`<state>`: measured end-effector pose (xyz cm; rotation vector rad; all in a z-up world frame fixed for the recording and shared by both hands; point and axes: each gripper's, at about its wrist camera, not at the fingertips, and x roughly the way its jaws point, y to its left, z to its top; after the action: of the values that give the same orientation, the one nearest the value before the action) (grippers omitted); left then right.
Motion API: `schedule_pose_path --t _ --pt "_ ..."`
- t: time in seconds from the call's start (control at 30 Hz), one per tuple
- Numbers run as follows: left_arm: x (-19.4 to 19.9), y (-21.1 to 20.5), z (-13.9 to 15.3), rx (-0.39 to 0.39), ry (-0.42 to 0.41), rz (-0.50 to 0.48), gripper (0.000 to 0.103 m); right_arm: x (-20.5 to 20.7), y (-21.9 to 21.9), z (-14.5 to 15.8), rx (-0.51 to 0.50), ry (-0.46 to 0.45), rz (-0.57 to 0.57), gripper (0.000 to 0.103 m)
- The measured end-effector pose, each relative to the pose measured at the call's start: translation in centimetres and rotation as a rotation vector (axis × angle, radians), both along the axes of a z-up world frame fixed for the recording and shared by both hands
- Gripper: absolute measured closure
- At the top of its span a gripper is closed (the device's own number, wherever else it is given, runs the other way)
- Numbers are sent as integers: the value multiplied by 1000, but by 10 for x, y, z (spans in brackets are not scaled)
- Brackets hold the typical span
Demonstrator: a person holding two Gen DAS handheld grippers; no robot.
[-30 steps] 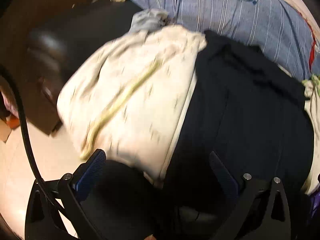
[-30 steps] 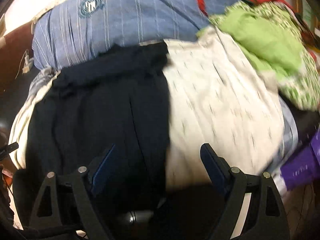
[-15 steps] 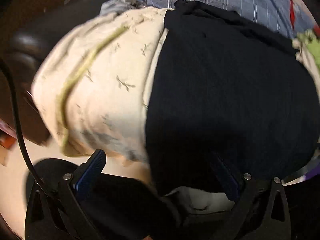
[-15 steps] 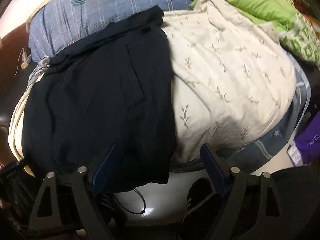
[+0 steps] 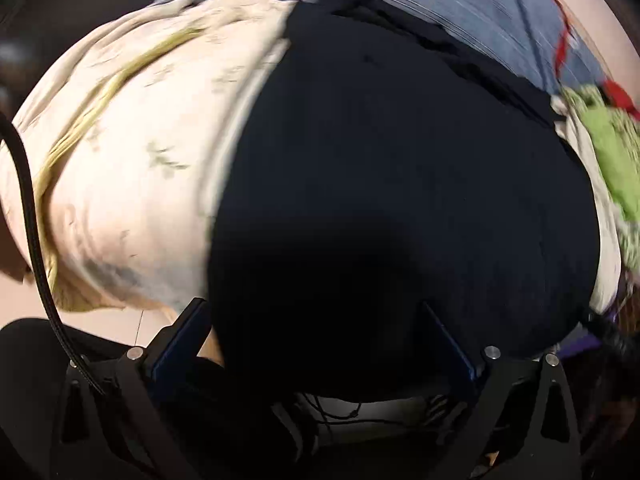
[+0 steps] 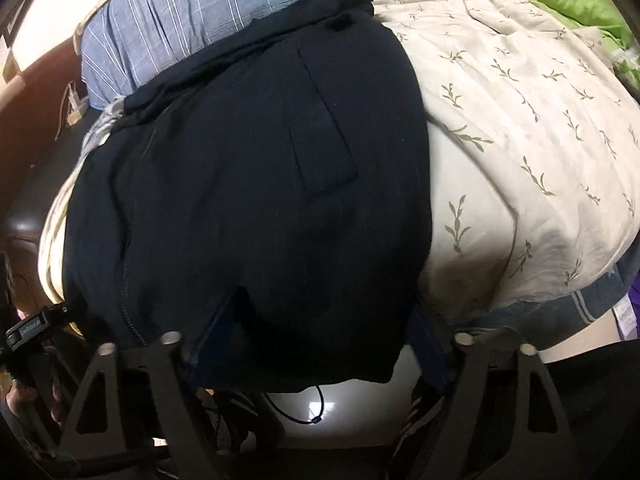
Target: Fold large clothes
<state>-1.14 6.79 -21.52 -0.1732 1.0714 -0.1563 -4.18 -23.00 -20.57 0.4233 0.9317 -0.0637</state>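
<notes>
The dark garment [image 6: 248, 184] lies spread on the bed, over the cream leaf-print cover [image 6: 520, 128], with its near hem hanging past the bed's near edge and its far end reaching the blue striped pillow [image 6: 192, 16].

The right gripper [image 6: 320, 340] sits at that hem, near the garment's right corner. Its jaws have just been closing, and the hem lies between them, yet the pads do not visibly press the cloth, so it counts as apart. The left gripper [image 5: 316, 340] stands apart too, its fingers on either side of the hem nearer the left corner; that view is blurred.

The main risk is a shallow bite: if either gripper closes on only the very edge, the cloth could slip out on lifting and the fold would come out crooked. A gripper may also pinch the cover beneath and drag it along. A thin black cord [image 6: 308, 416] hangs below the hem and might snag in a jaw.
</notes>
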Motion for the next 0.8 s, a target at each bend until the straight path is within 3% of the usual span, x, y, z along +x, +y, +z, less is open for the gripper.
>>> schedule_pose_path --t 0.2,0.43,0.53,0.63,0.77,0.8 --pt "1 -3 0 3 10 8 11 -10 -19 2 81 -7 -9 73" --pt "-5 -5 8 38 12 30 27 -17 -6 14 56 -33 18 96" --pt "-3 -6 12 55 19 38 35 -25 -10 21 46 -36 30 98" --pt "-5 -5 17 73 21 45 52 -31 -10 30 46 -60 37 100" --pt "-10 6 25 54 17 51 89 -37 -8 47 62 -102 51 100" --pt "-11 7 26 49 16 52 92 -39 -9 53 65 -114 55 100"
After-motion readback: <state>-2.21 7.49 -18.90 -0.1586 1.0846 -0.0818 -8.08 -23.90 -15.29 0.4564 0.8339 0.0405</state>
